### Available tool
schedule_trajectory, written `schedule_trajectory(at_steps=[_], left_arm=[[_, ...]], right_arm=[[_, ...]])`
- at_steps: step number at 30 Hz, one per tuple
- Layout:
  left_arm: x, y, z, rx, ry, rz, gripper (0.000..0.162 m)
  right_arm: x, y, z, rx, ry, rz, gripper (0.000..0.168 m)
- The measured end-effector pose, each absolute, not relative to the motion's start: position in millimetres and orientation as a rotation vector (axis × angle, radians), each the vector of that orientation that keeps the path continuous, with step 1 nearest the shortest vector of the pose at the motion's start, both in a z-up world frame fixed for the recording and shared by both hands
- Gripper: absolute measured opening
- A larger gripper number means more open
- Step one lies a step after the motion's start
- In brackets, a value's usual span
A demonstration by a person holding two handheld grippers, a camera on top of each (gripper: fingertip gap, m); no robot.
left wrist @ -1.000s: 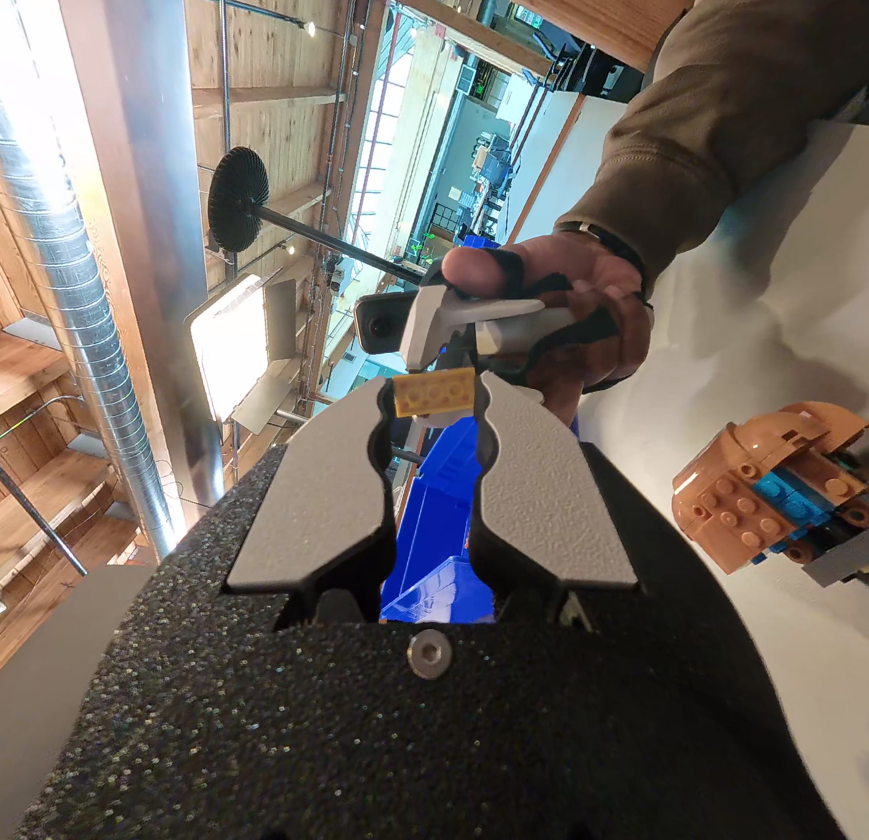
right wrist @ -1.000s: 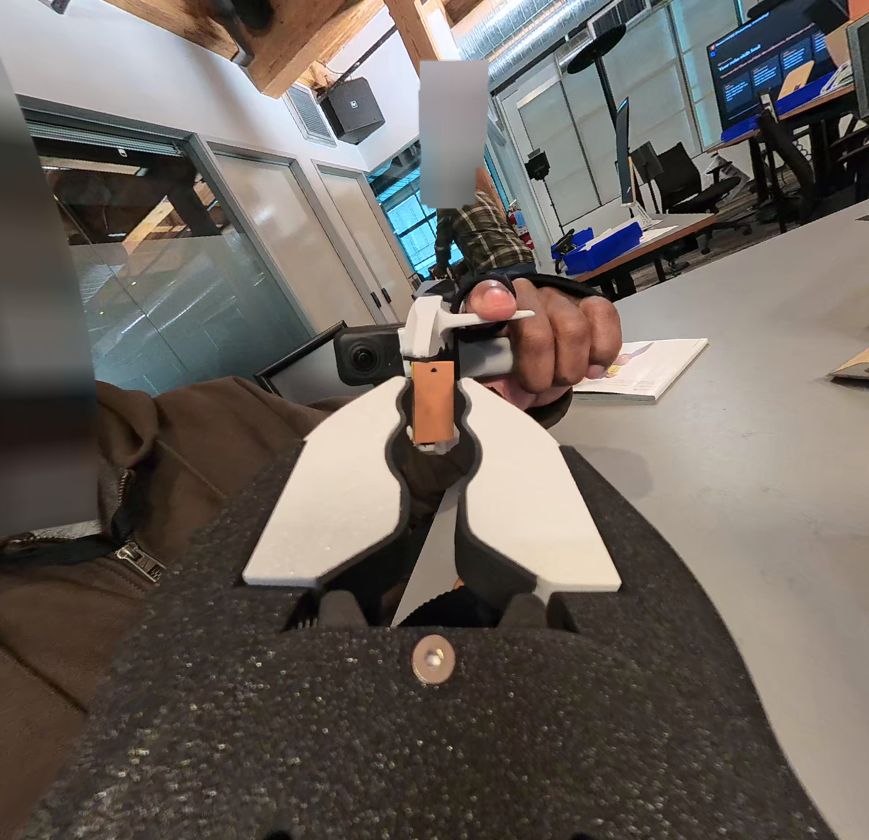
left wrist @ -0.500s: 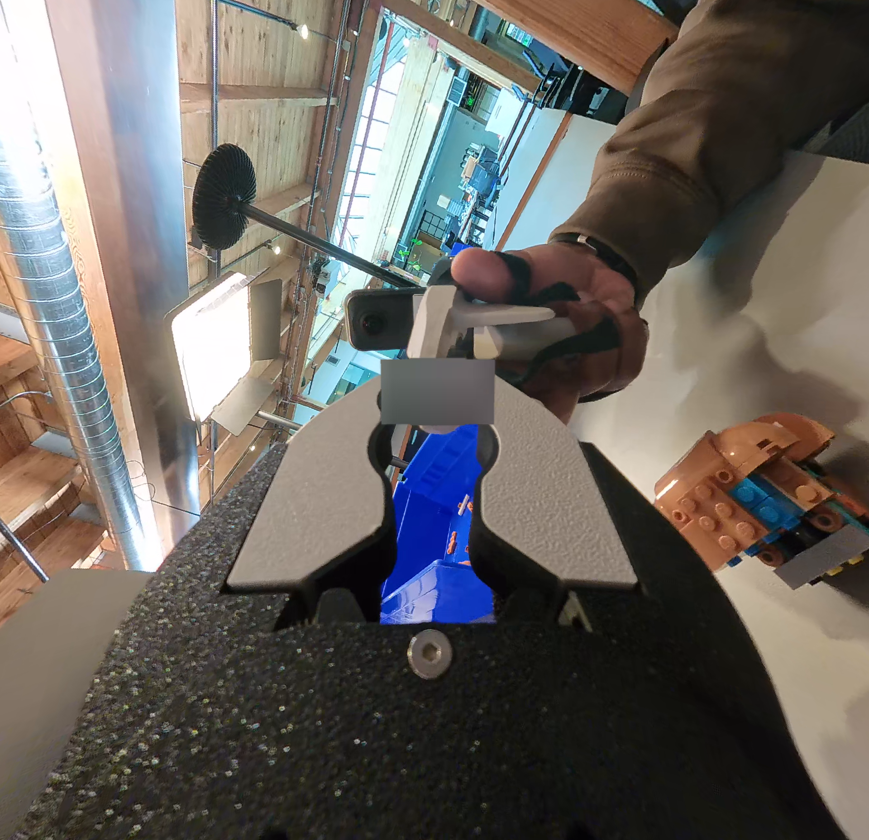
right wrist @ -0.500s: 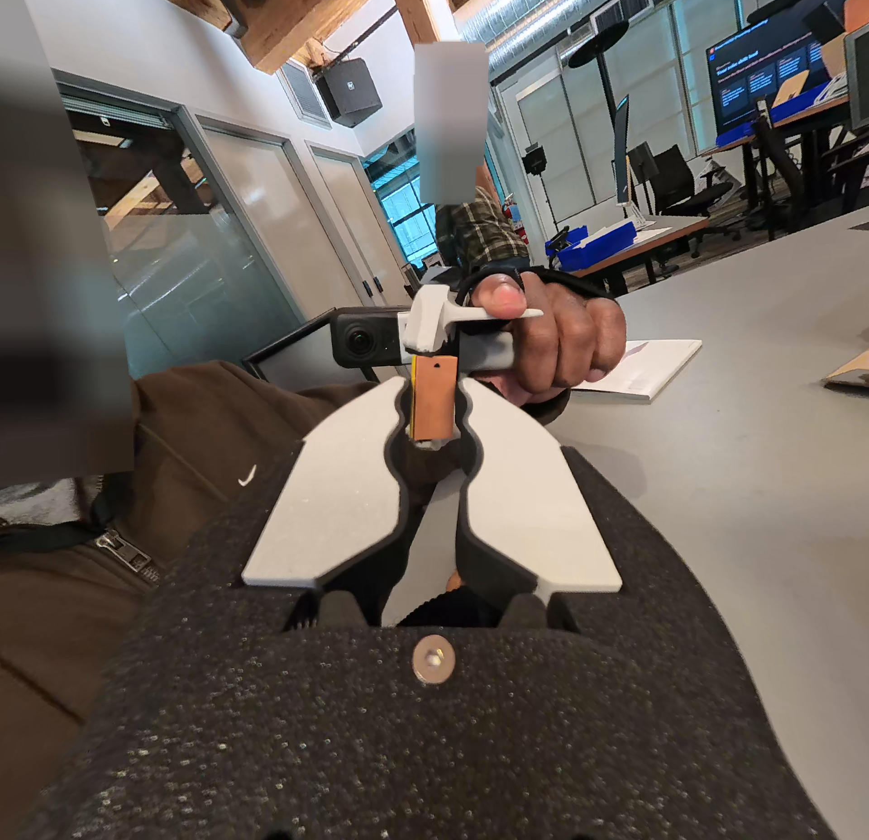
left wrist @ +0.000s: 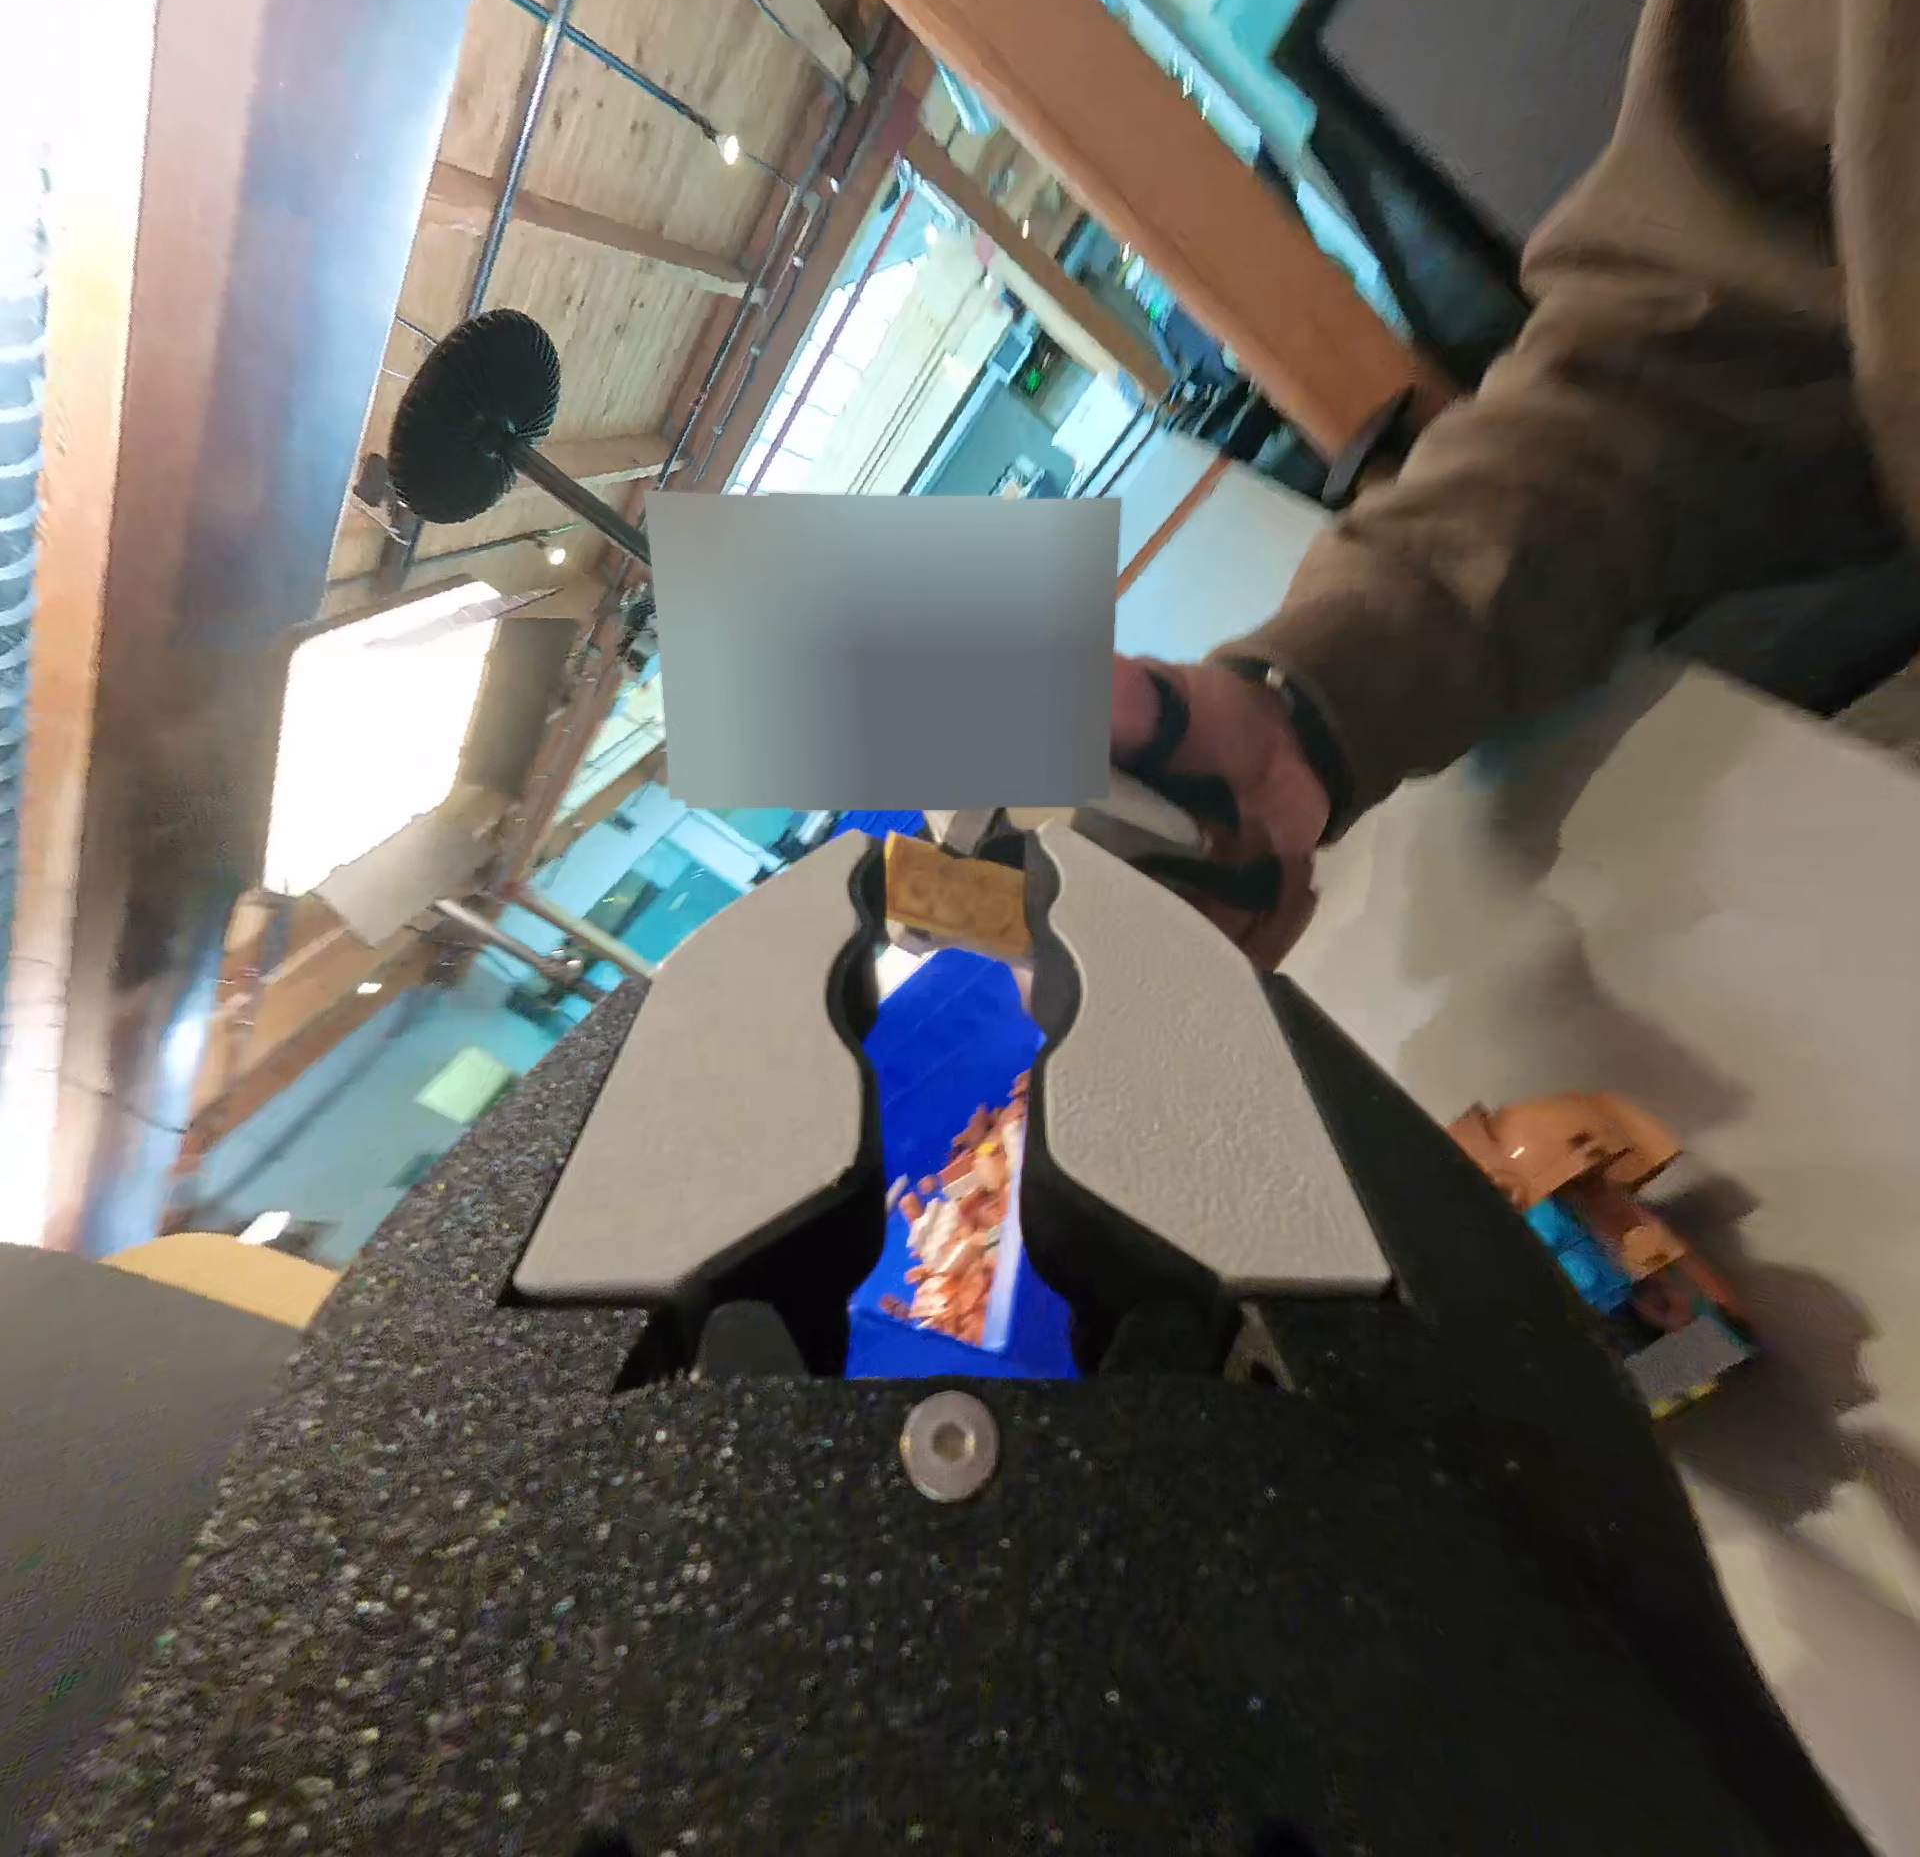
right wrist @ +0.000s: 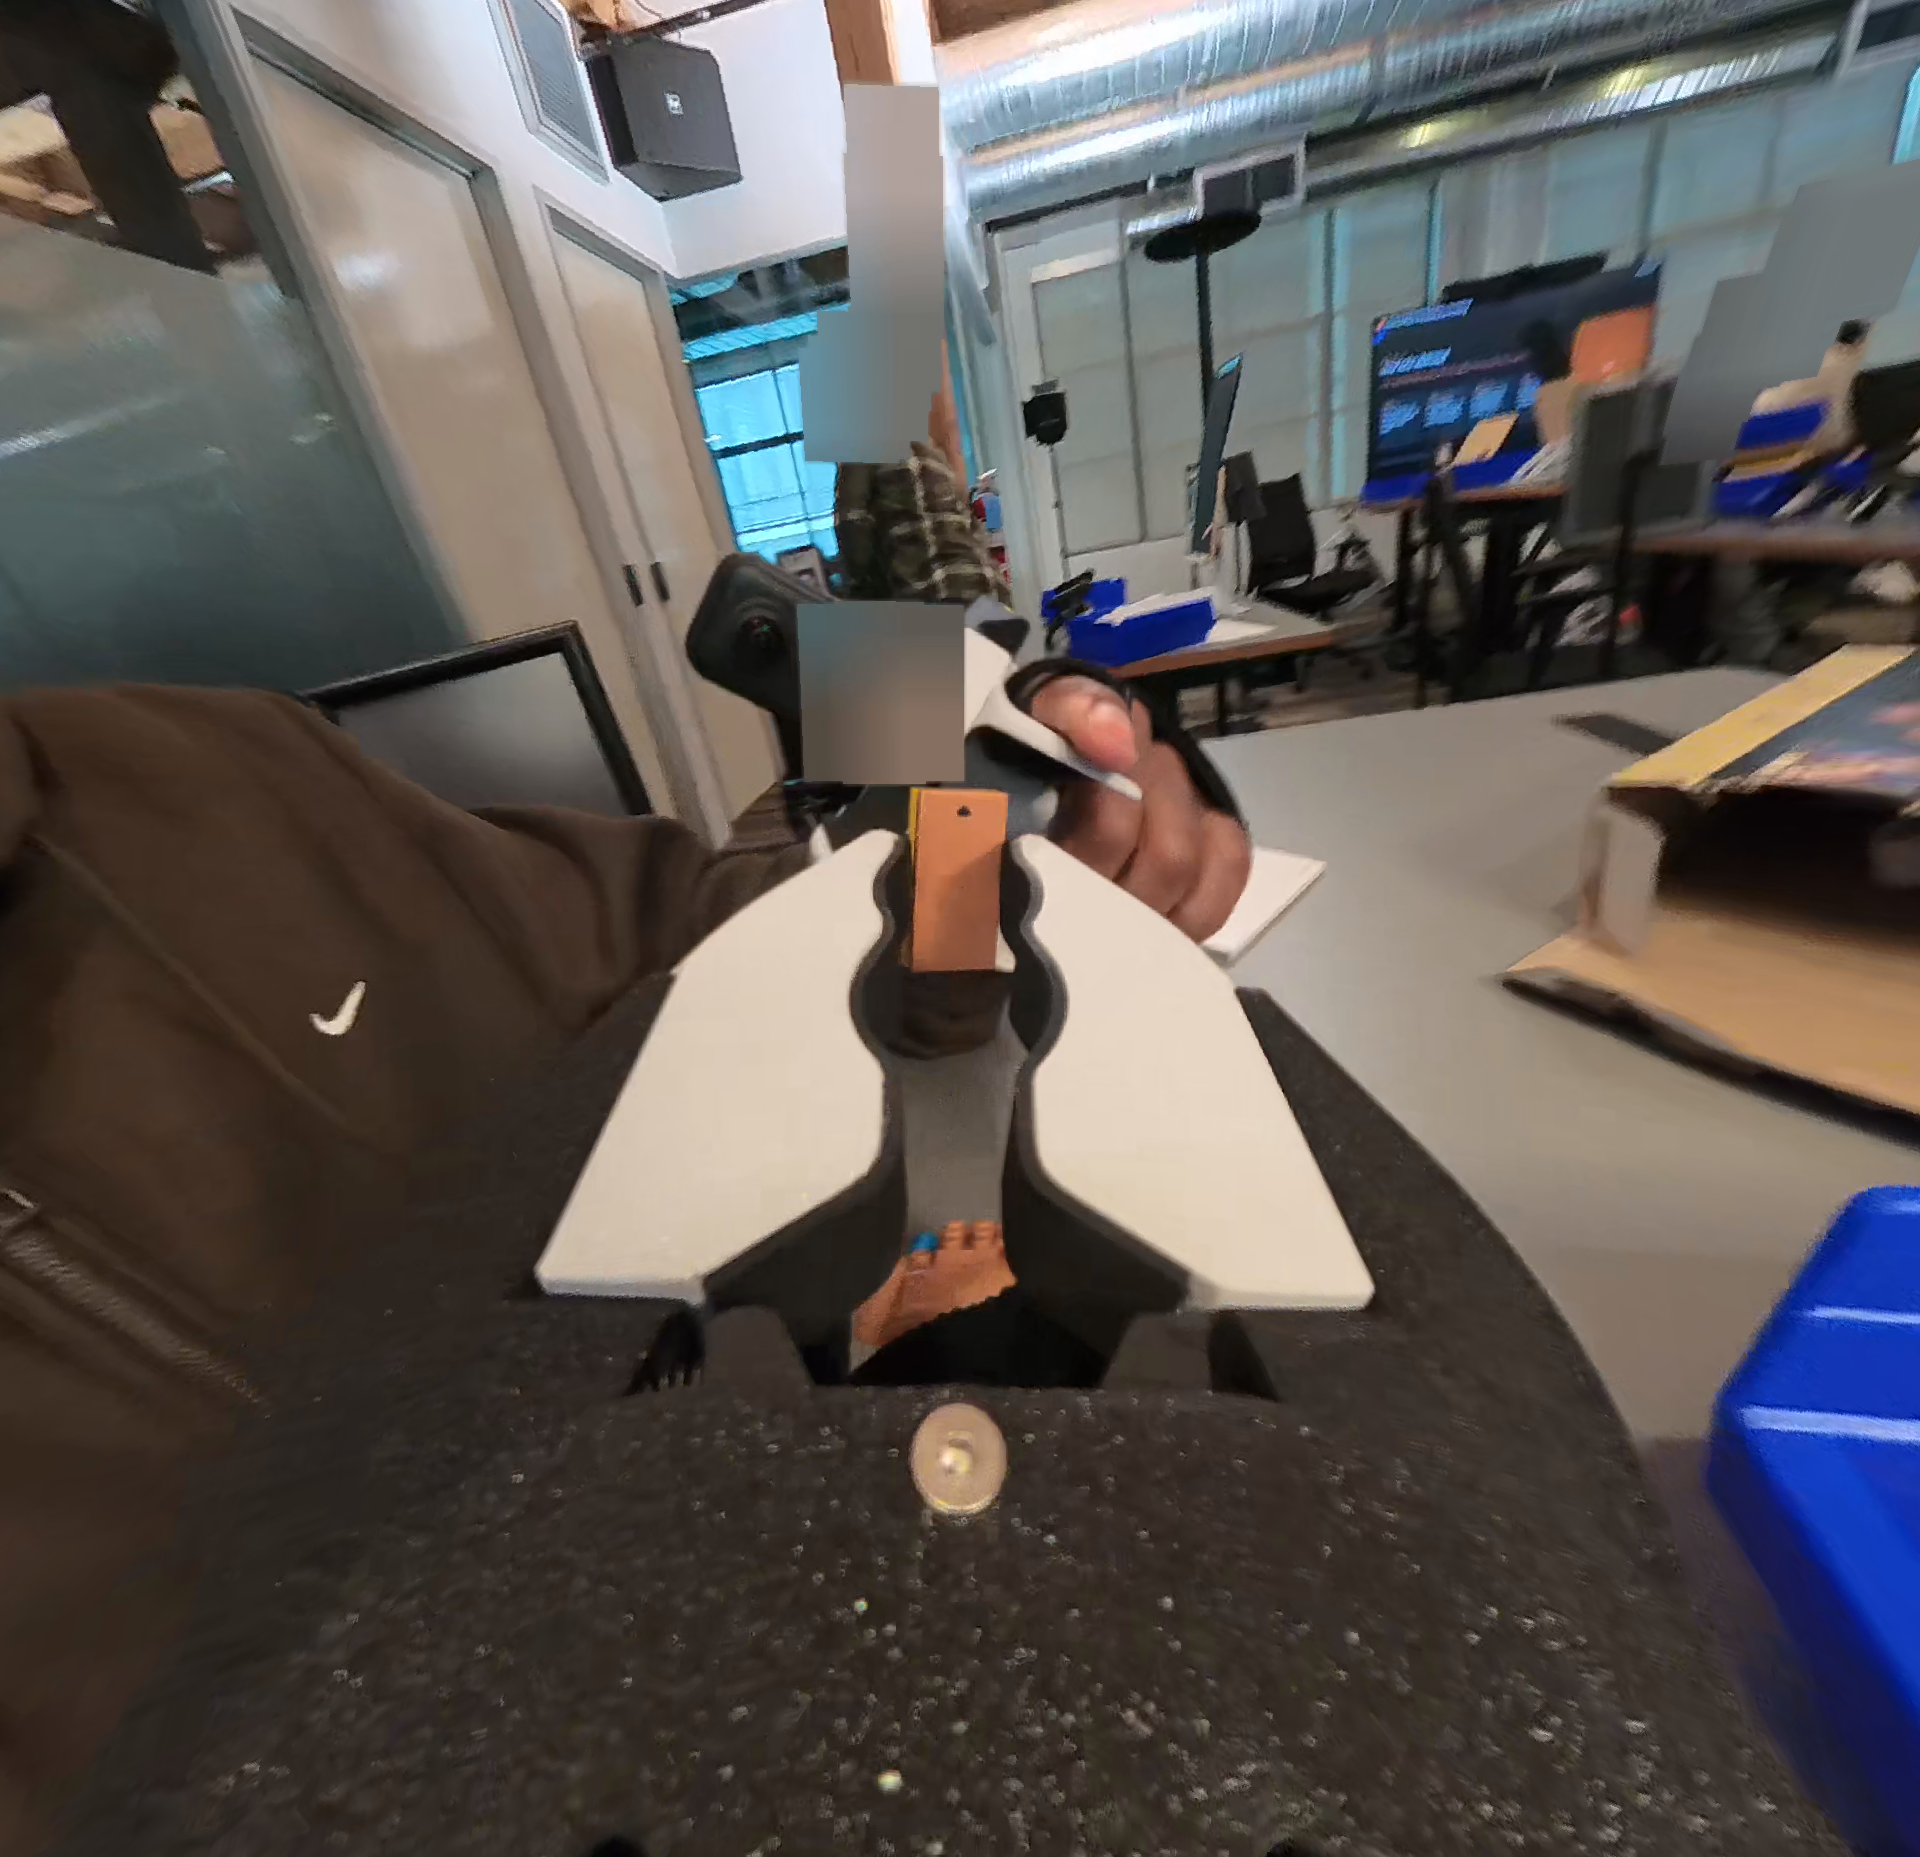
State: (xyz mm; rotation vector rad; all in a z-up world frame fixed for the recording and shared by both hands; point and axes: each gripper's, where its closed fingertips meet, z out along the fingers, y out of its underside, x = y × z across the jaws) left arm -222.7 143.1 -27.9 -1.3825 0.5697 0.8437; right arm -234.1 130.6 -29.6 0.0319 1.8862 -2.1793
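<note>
The left gripper (left wrist: 951, 888) is clamped across the short ends of a small yellow studded brick (left wrist: 956, 898), pinched right at the fingertips and held up in the air above the grey table (left wrist: 1662, 924). The right gripper (right wrist: 956, 893) faces it, and its jaws are pressed together on the flat faces of a thin orange plate piece (right wrist: 954, 898) that stands upright between the tips; a sliver of yellow shows along the plate's left edge, so the two pieces look to be touching or very nearly so, though I cannot tell if they are joined. Both pieces seem light, stiff and hard, with smooth plastic sides that could slip or twist if gripped only at the very tip; the firmest hold is on opposite flat sides, as both are held here. Behind each gripper a hand (right wrist: 1132, 820) works the other's handle. Lower down on the table sits a half-built brown and blue brick model (left wrist: 1590, 1215), and past it a blue bin (left wrist: 935, 1080) with loose orange and white pieces inside. An opened cardboard box (right wrist: 1766, 924) and a white booklet (right wrist: 1268, 903) lie farther off. The brown sleeve carries a small white swoosh mark; no other writing is clear enough to make out.
</note>
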Motion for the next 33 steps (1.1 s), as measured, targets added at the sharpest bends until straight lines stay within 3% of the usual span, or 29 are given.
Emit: schedule_trajectory(at_steps=[5, 9, 16, 25, 33], left_arm=[[-222.6, 127.3, -1.3, -1.308, 0.384, 0.558, 0.032], [-229.4, 134.3, -3.8, -1.29, 0.498, 1.04, 0.039], [-235.0, 147.4, -18.0, -1.288, 0.644, 1.424, 0.045], [-244.2, 151.2, -26.0, -1.307, 0.709, 1.607, 0.034], [-240.1, 150.3, -28.4, -1.369, 0.676, 1.45, 0.033]], right_arm=[[-232.8, 142.5, -12.3, -0.121, 1.953, -2.443, 0.016], [-234.8, 138.8, -14.4, -0.071, 1.947, -2.427, 0.015], [-239.9, 133.3, -17.6, 0.038, 1.88, -2.394, 0.015], [-237.1, 128.3, -22.2, 0.06, 1.862, -2.336, 0.016], [-233.8, 128.2, -24.8, 0.001, 1.942, -2.325, 0.015]])
